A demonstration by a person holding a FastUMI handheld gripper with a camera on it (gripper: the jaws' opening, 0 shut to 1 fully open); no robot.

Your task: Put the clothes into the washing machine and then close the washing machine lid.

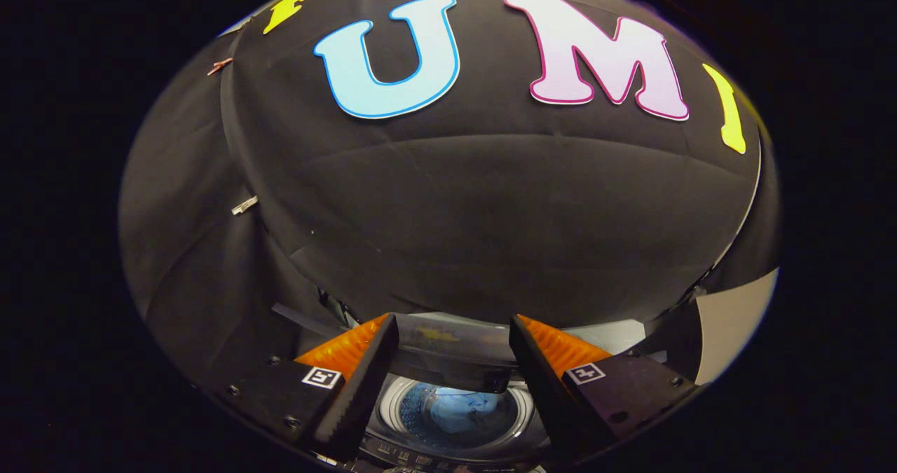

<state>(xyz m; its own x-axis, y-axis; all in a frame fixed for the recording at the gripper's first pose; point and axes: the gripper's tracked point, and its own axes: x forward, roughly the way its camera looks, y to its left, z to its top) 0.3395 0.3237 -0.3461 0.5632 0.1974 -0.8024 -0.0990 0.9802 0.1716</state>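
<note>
A: What is sitting at the bottom centre of the frame?

B: The washing machine point(455, 389) is lying low in the frame, seen from above. Its round drum opening is showing between the two fingers, and a blue bundle of clothes point(459, 410) is resting inside the drum, toward the lower middle of the frame.

A: And the lid?

B: The lid point(448, 357) is standing raised at the back of the opening, just above the drum in the frame, so the tub is lying uncovered.

A: How is the gripper point(454, 350) standing?

B: Its fingers are spread wide apart, one at lower left and one at lower right of the frame, holding nothing. The drum and lid are appearing in the gap between them, below and beyond the tips. I cannot tell whether either finger is touching the machine.

A: What is occupying the rest of the frame?

B: The black cloth wall point(455, 214) is bulging across the centre and upper part. Two small clips point(244, 205) are pinning the cloth at upper left and middle left. A pale panel point(732, 319) is showing at the lower right, beside the wall's edge.
</note>
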